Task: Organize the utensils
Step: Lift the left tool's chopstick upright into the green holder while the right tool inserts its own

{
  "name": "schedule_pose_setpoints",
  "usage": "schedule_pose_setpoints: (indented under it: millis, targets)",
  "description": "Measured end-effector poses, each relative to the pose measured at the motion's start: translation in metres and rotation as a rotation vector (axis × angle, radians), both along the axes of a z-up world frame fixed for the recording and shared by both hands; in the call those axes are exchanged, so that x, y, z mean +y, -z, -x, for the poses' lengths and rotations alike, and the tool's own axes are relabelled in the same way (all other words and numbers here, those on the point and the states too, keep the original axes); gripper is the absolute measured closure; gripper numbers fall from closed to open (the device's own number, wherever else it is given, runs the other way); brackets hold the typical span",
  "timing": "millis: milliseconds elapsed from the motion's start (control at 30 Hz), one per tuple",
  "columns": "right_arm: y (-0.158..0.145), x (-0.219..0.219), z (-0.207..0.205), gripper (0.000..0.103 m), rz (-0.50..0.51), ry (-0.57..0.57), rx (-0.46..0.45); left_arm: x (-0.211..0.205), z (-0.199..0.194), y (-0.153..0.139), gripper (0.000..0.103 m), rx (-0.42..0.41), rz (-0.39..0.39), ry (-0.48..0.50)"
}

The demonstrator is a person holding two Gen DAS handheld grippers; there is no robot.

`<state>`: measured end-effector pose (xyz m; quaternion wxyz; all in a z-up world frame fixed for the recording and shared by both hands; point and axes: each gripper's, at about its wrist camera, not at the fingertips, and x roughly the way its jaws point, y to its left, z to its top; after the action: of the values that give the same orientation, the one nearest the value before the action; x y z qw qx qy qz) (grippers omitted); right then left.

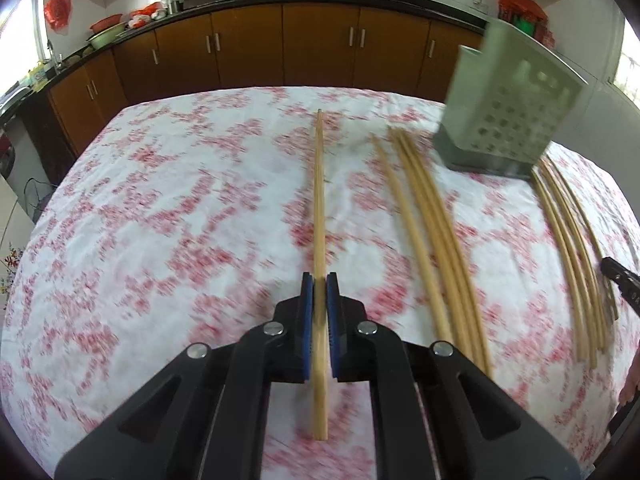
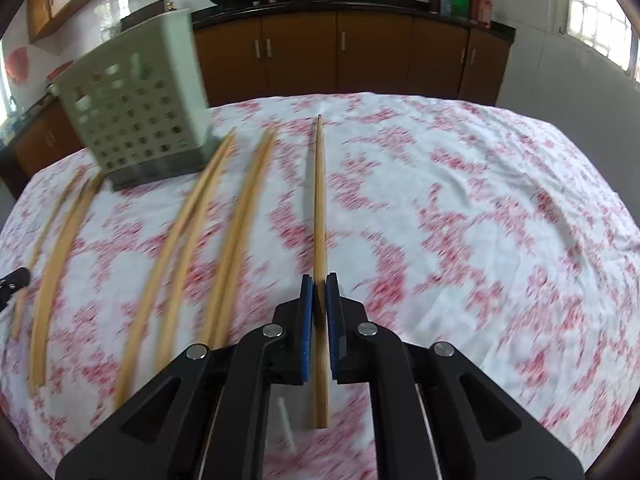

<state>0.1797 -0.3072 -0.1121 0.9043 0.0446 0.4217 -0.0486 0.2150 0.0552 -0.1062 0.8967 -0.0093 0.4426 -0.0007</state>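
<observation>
Each gripper holds wooden chopsticks pointing away along its fingers. My left gripper (image 1: pixel 319 280) is shut on a pair of chopsticks (image 1: pixel 319 200) whose near end sticks out behind the blue pads. My right gripper (image 2: pixel 319 280) is shut on another chopstick (image 2: pixel 319 200) in the same way. Several loose chopsticks (image 1: pixel 432 240) lie on the floral tablecloth (image 1: pixel 180 220) to the right of the left gripper, and several more chopsticks (image 2: pixel 192 240) lie left of the right one. A pale green perforated utensil holder (image 1: pixel 508 108) stands upright at the back; in the right wrist view the holder (image 2: pixel 136 112) is at the far left.
Brown kitchen cabinets (image 1: pixel 280 48) under a dark counter with woks run behind the table. The tip of the other gripper (image 1: pixel 616 276) shows at the right edge of the left wrist view. The tablecloth (image 2: pixel 480 220) right of the right gripper carries nothing.
</observation>
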Motion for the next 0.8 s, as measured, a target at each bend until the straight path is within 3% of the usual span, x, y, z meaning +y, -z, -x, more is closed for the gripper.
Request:
schedule_pose_setpoints:
  millis: [633, 700, 800]
  targets:
    - [-0.001, -0.009, 0.015, 0.095, -0.019, 0.01, -0.006, 0.0, 0.014, -0.002, 0.095, -0.011, -0.021, 0.03]
    - [-0.014, -0.012, 0.019, 0.095, -0.024, 0.008, -0.053, 0.003, 0.015, -0.012, 0.095, -0.029, -0.013, 0.028]
    - [-0.053, -0.017, 0.025, 0.095, -0.019, 0.013, -0.168, 0.009, 0.019, -0.047, 0.095, -0.125, 0.01, 0.017]
